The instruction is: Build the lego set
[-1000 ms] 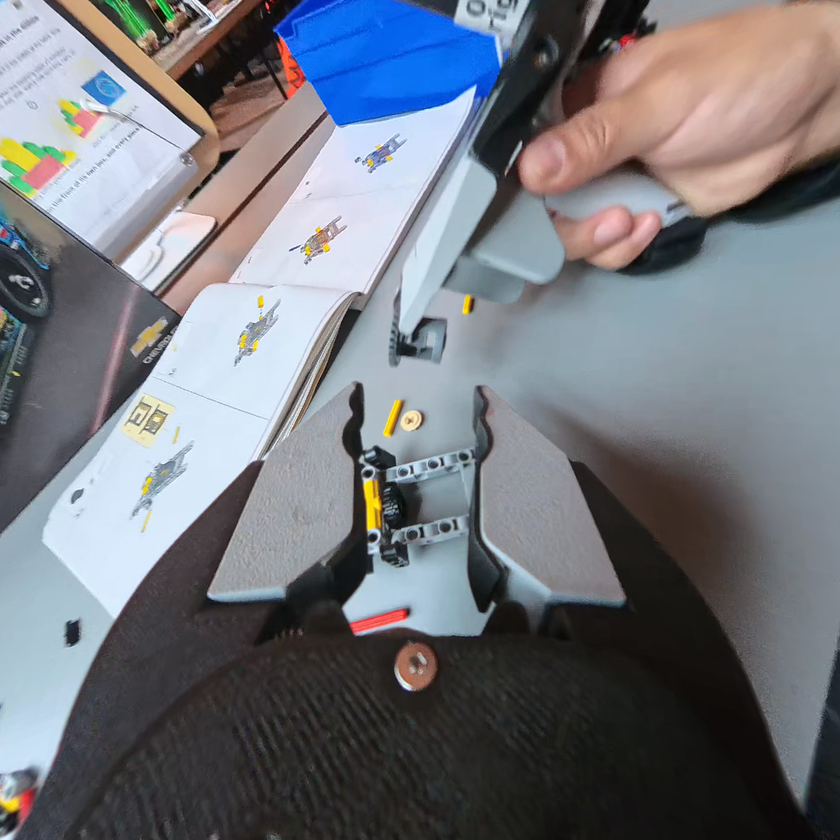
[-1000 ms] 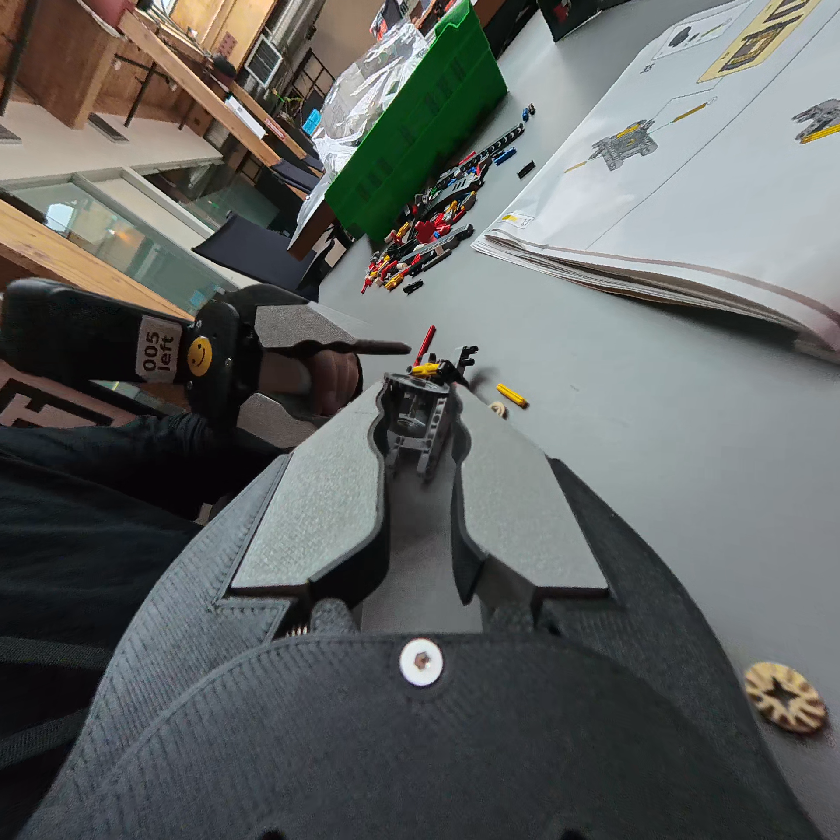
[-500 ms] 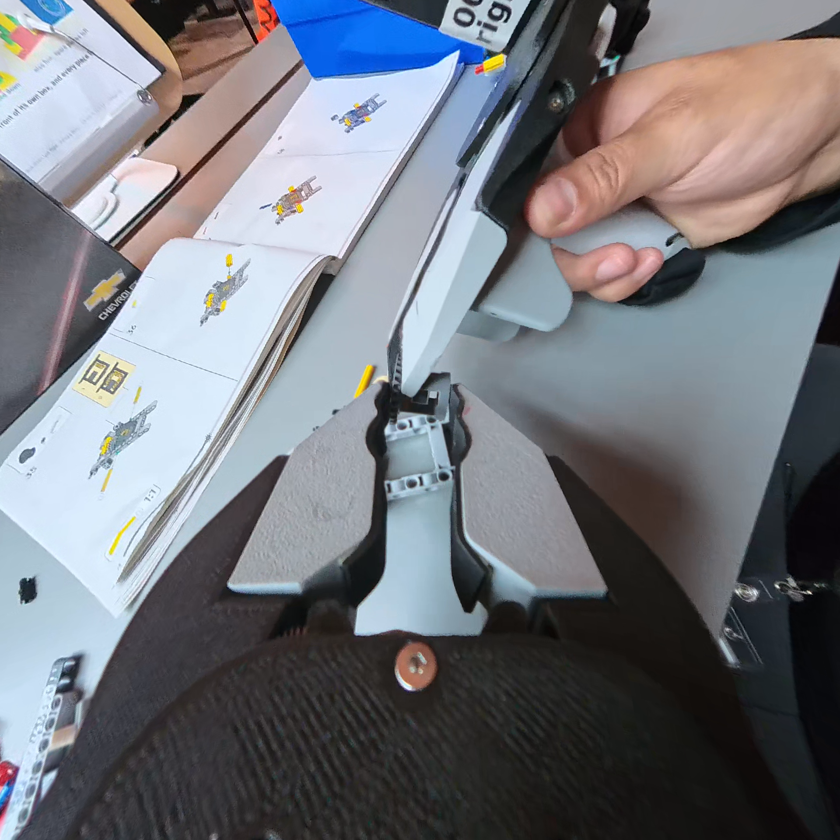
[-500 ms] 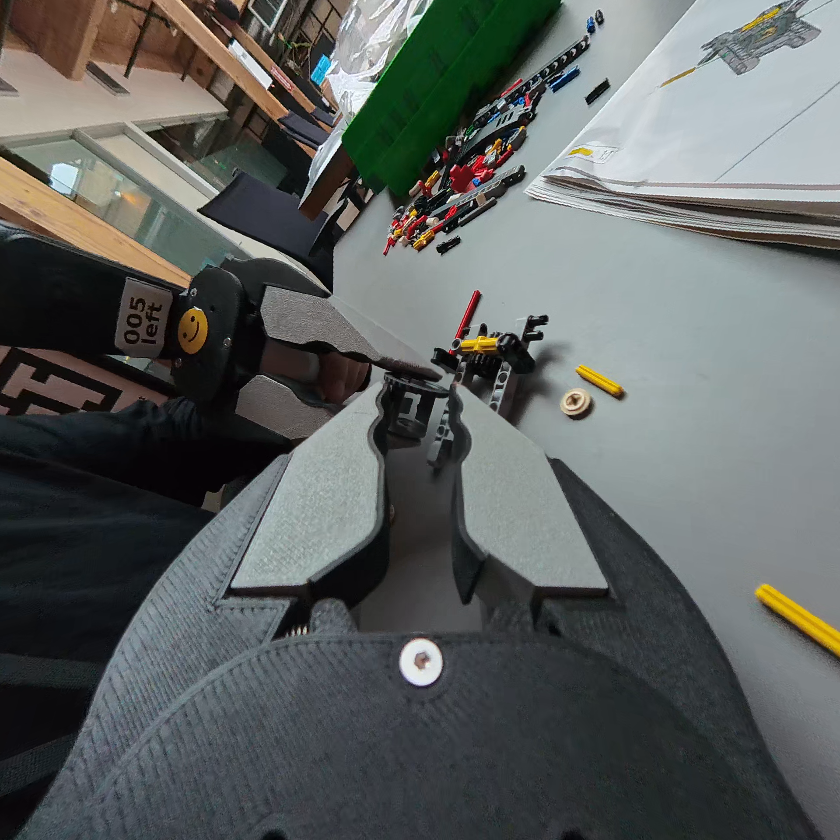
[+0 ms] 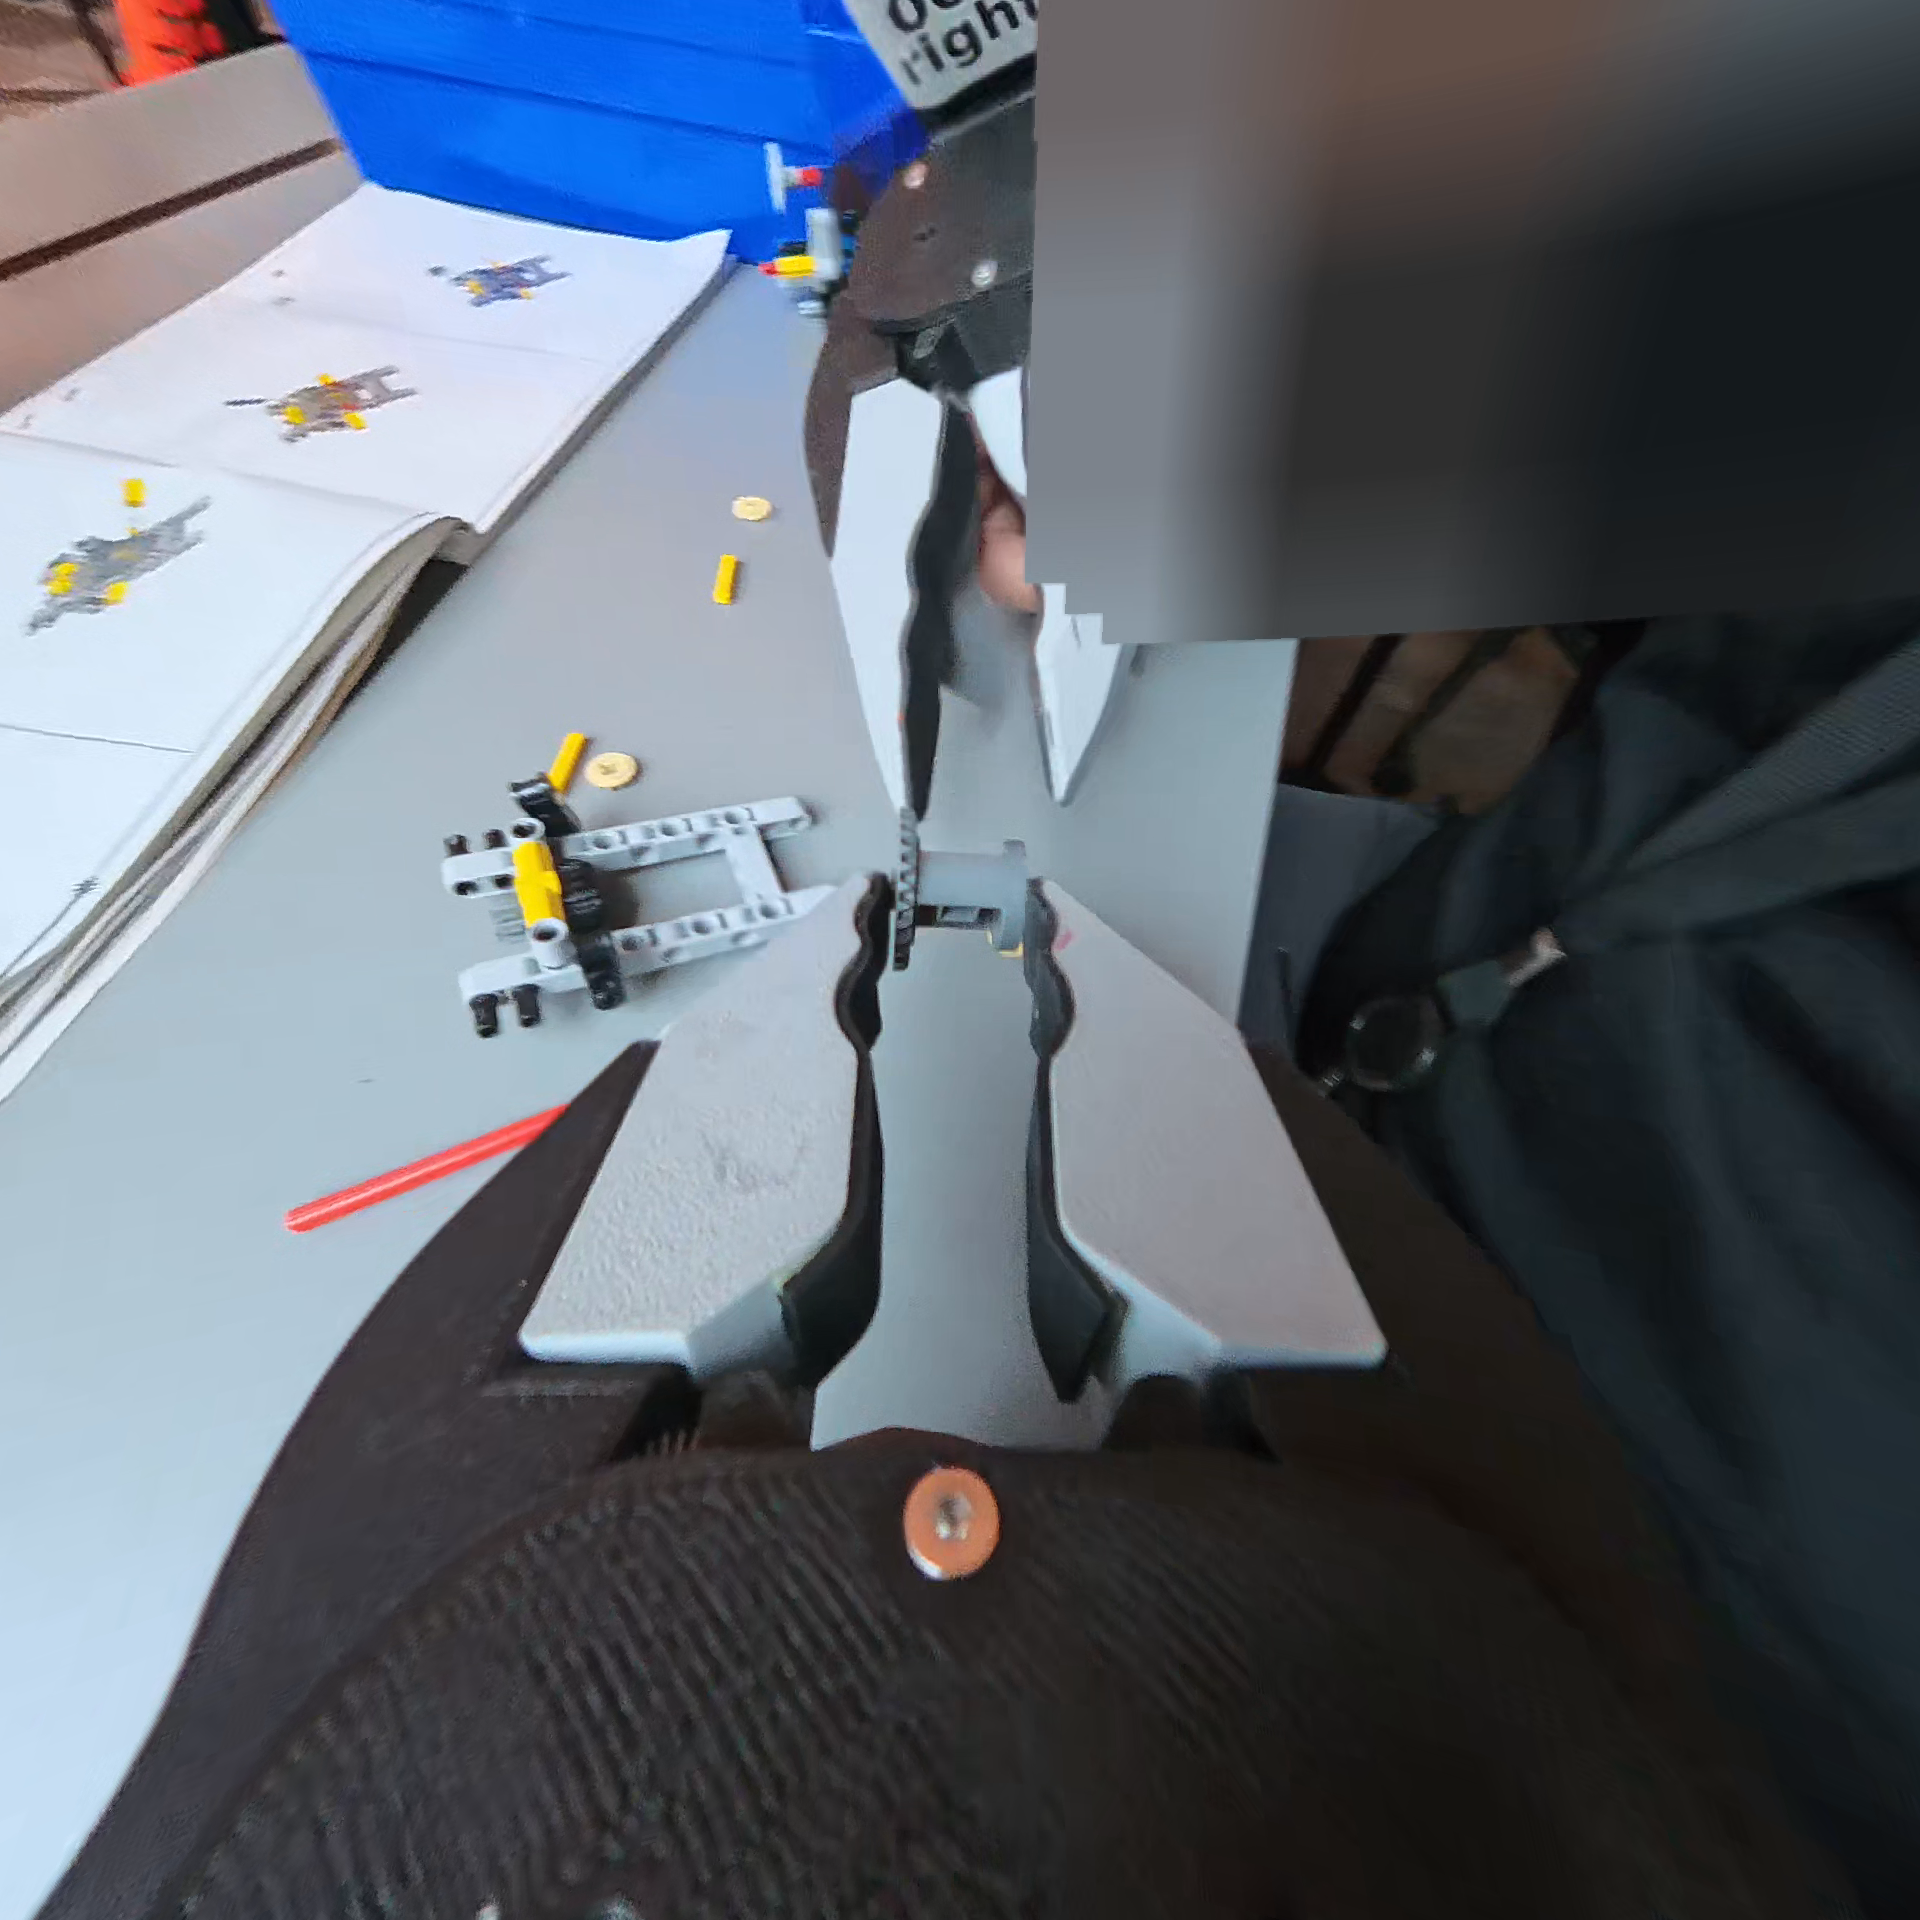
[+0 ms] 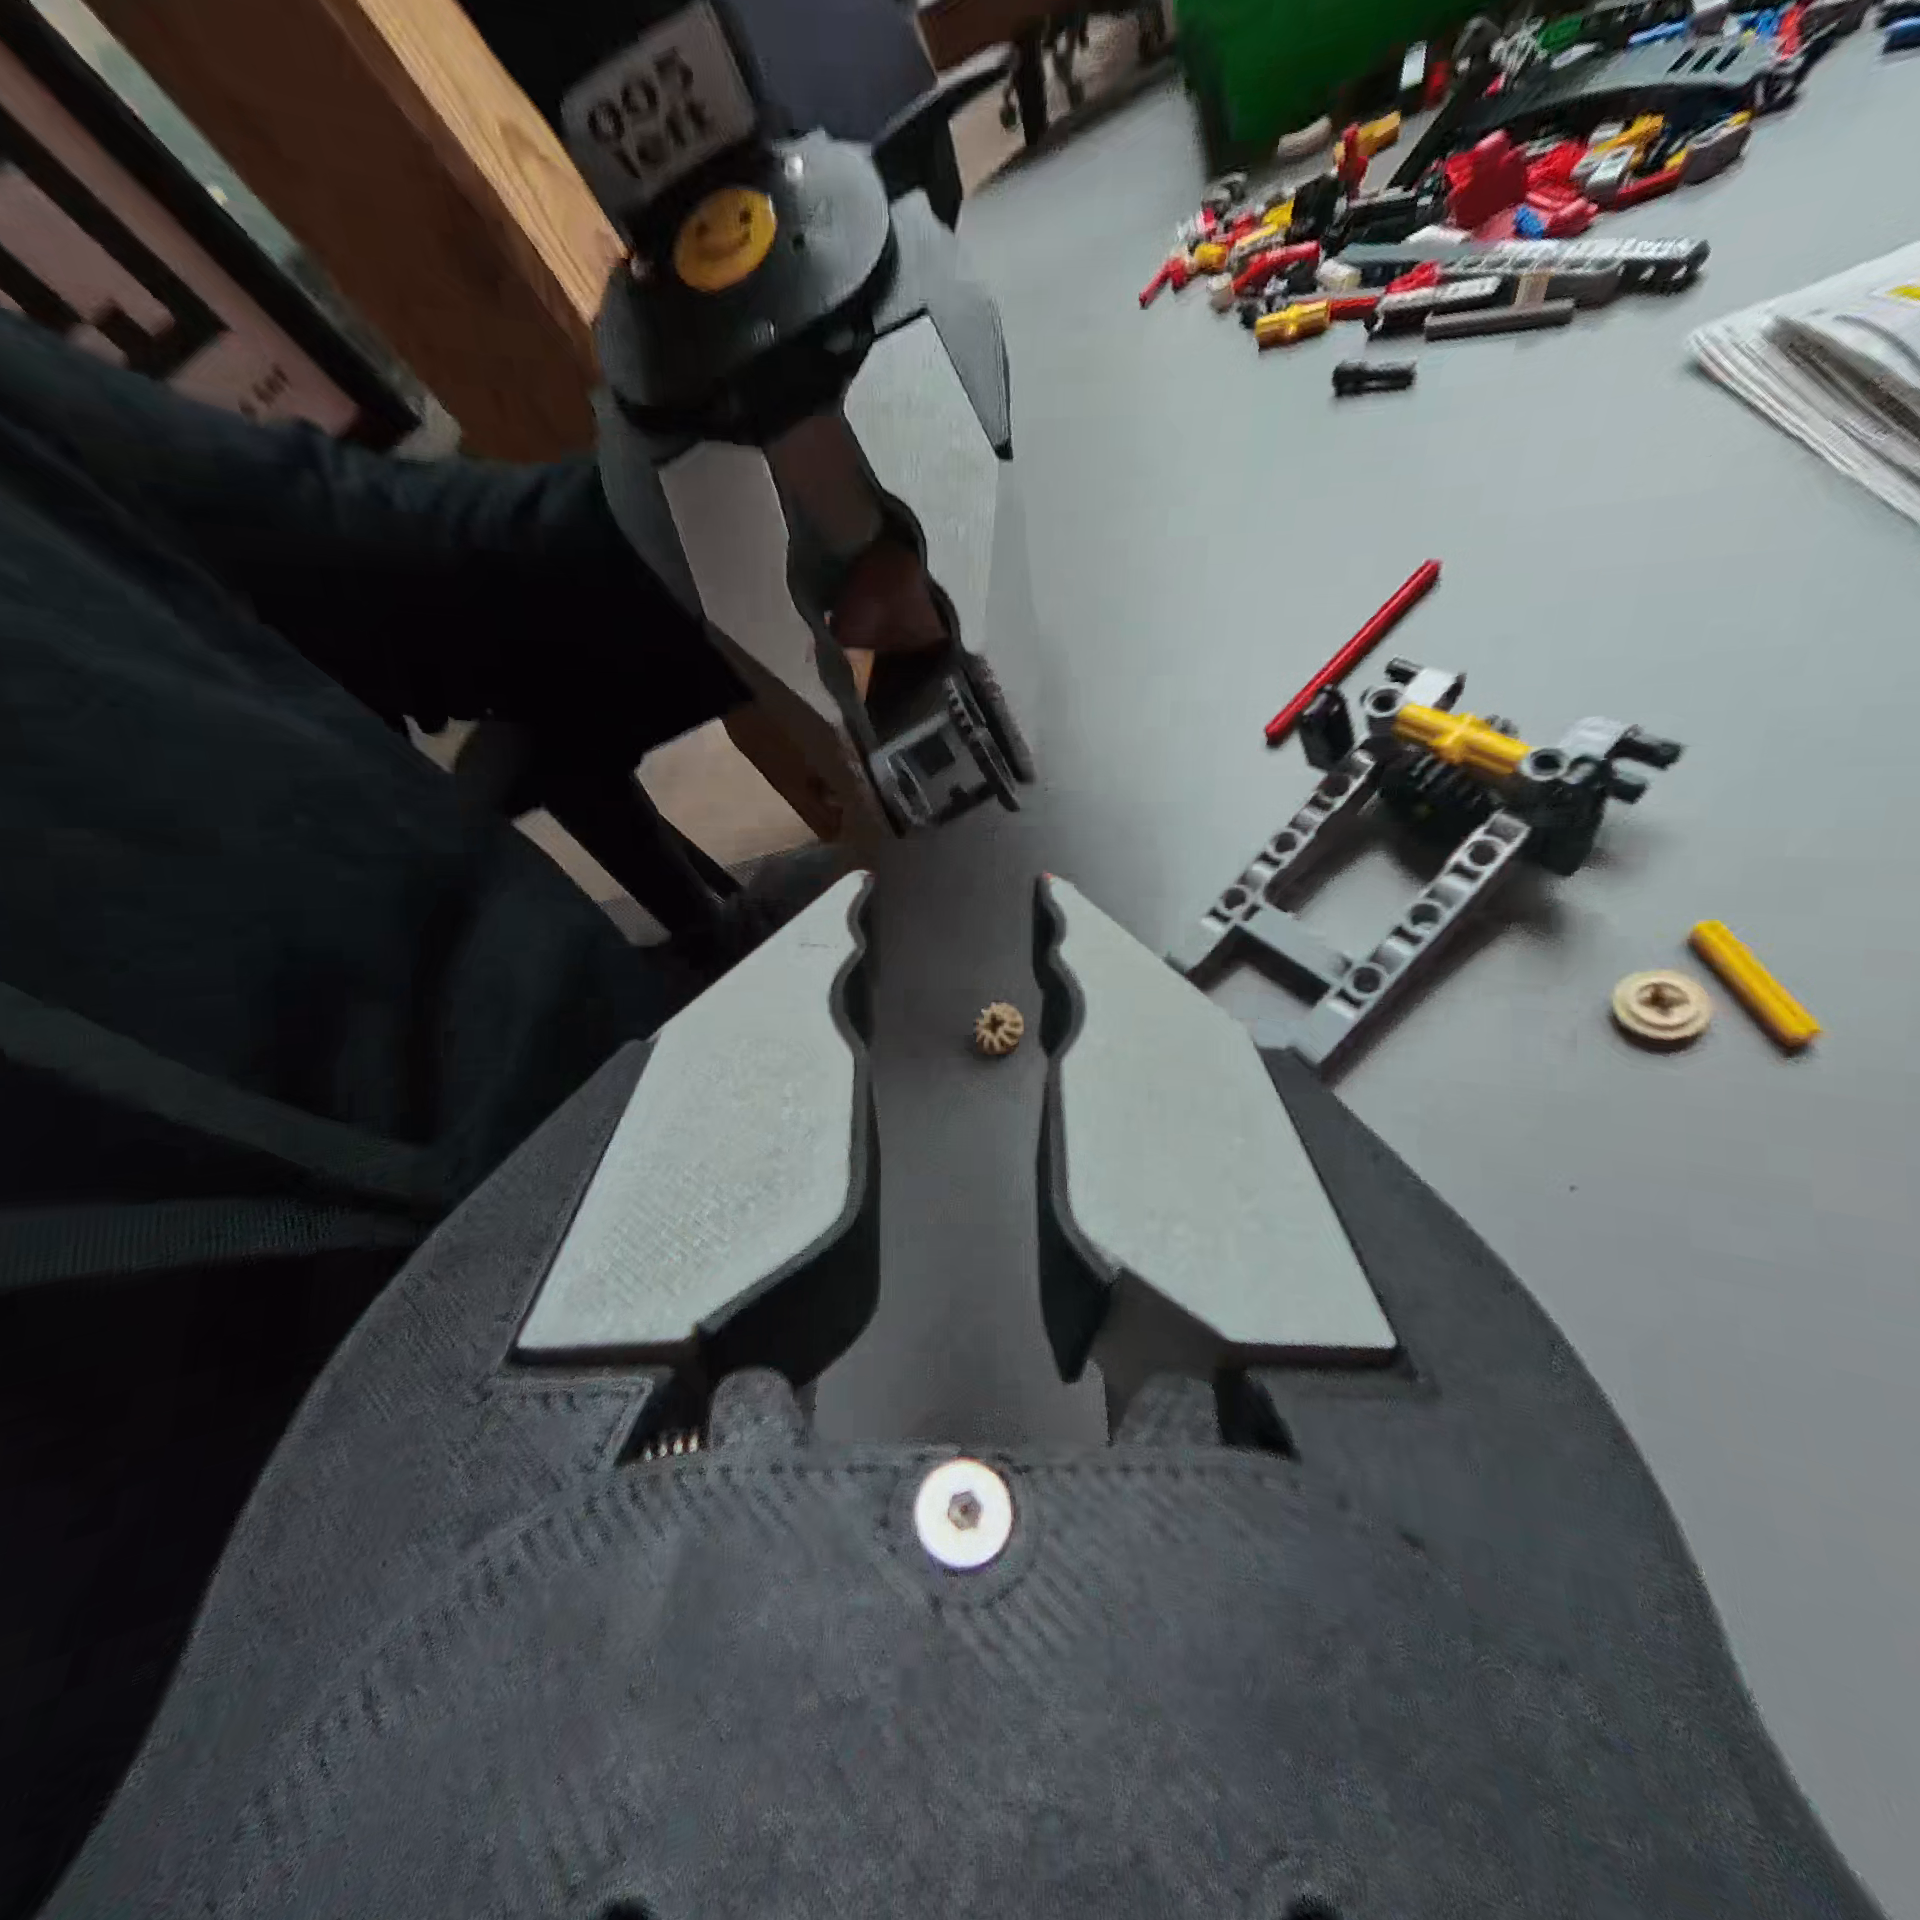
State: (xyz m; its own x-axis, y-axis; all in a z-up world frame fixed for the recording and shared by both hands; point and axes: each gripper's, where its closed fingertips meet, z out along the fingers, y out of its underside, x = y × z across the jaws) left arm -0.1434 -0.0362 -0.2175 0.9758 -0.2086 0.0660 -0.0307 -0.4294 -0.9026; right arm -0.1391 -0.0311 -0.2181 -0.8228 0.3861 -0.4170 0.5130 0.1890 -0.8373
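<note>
My left gripper (image 5: 956,902) is shut on a small grey gear housing with a black toothed ring (image 5: 961,883) and holds it above the table's near edge. It also shows in the right wrist view (image 6: 951,805), gripping the housing (image 6: 930,764). My right gripper (image 6: 954,883) is open and empty, its tips just short of the housing; in the left wrist view (image 5: 987,805) it comes down from above. A grey beam frame with a yellow piece and a black gear (image 5: 675,831) (image 6: 1444,904) lies on the table beside them. A small tan gear (image 6: 1000,1029) lies under the right gripper's fingers.
A red axle (image 5: 426,1174), a yellow axle (image 6: 1754,982) and a tan bush (image 6: 1660,1006) lie near the frame. The open instruction booklet (image 5: 208,582) and a blue bin (image 5: 582,114) are beyond. A pile of loose parts (image 6: 1455,239) lies by a green bin (image 6: 1278,62). A person's dark clothing is past the table edge. My left and right fingertips are right by each other.
The right gripper held the gear housing before; now the left gripper grips it and the right has opened and drawn back. The left gripper moved off the frame toward the table edge.
</note>
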